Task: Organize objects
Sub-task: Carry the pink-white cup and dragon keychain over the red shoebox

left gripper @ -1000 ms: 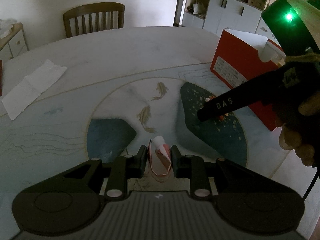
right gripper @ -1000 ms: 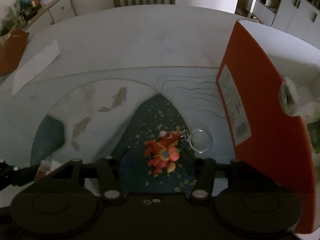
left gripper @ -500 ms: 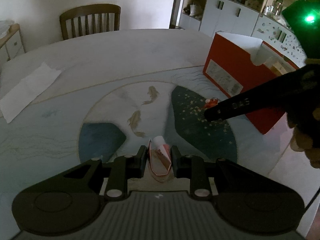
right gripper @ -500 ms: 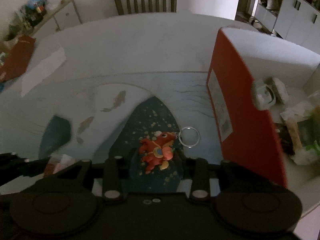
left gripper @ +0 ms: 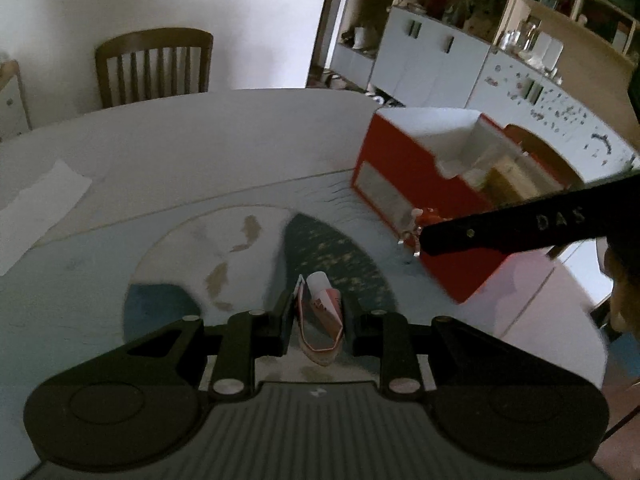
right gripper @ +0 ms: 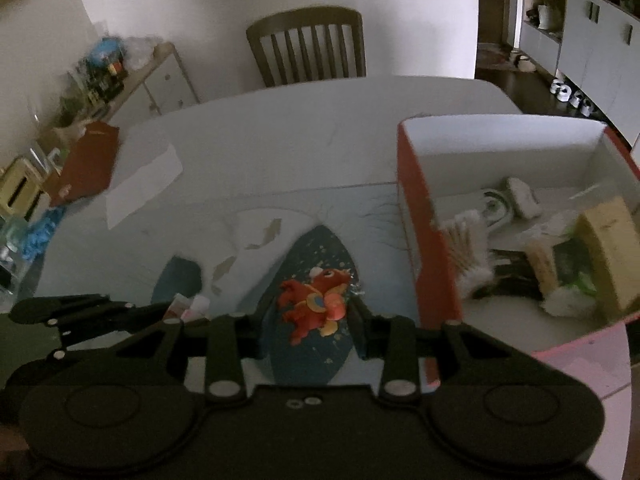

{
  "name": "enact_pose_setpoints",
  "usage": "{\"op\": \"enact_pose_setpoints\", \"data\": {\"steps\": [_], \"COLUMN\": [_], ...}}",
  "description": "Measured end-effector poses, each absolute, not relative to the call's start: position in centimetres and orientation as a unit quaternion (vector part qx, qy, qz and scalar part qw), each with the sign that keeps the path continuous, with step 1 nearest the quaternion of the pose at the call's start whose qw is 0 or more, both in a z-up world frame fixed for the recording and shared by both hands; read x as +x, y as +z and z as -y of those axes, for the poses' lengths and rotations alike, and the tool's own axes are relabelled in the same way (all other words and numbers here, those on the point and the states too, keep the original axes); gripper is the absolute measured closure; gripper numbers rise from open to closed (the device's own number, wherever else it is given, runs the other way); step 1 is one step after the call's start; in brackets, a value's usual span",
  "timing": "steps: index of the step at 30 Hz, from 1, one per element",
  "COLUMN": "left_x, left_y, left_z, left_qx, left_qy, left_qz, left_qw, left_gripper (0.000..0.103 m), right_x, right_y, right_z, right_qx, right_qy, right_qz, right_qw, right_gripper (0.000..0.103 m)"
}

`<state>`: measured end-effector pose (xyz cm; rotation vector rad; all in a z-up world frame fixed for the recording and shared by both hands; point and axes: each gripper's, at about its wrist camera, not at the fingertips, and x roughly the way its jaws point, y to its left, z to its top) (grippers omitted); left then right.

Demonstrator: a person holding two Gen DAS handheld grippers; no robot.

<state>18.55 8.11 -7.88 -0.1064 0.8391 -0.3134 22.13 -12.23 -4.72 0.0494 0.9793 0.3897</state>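
Observation:
My left gripper (left gripper: pixel 319 318) is shut on a small red-and-white packet (left gripper: pixel 322 314), held above the table. My right gripper (right gripper: pixel 310 322) is shut on a red dragon keychain (right gripper: pixel 314 302), lifted off the table beside the red box (right gripper: pixel 424 240). In the left wrist view the right gripper (left gripper: pixel 420 236) shows as a dark arm in front of the red box (left gripper: pixel 404 184), with the keychain (left gripper: pixel 416 220) at its tip. The left gripper (right gripper: pixel 176 312) and its packet (right gripper: pixel 188 306) also show at the lower left of the right wrist view.
The red box is open, white inside, with several items (right gripper: pixel 560 248) in it. A white paper sheet (left gripper: pixel 36 208) and a red envelope (right gripper: pixel 86 164) lie at the table's left. A wooden chair (left gripper: pixel 154 66) stands at the far side. Cabinets (left gripper: pixel 440 60) stand behind at the right.
Both grippers have risen from the table. The right one closed on the dragon keychain, lifted it and now looks down into the red box. The left still holds the packet.

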Motion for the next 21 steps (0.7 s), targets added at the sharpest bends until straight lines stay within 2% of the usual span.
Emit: {"op": "enact_pose_setpoints", "data": {"steps": [21], "left_x": [20.1], "left_y": [-2.4], "left_z": [0.6], "left_qx": [-0.026], "left_qy": [-0.188], "left_qz": [-0.369], "left_qw": [0.91], "left_gripper": [0.078], "right_x": [21.9], "right_y": [0.3], "right_z": [23.0], "right_qx": [0.062], "right_qy": [0.176], "right_qz": [-0.401], "right_qw": [0.897], "right_gripper": [0.066]}}
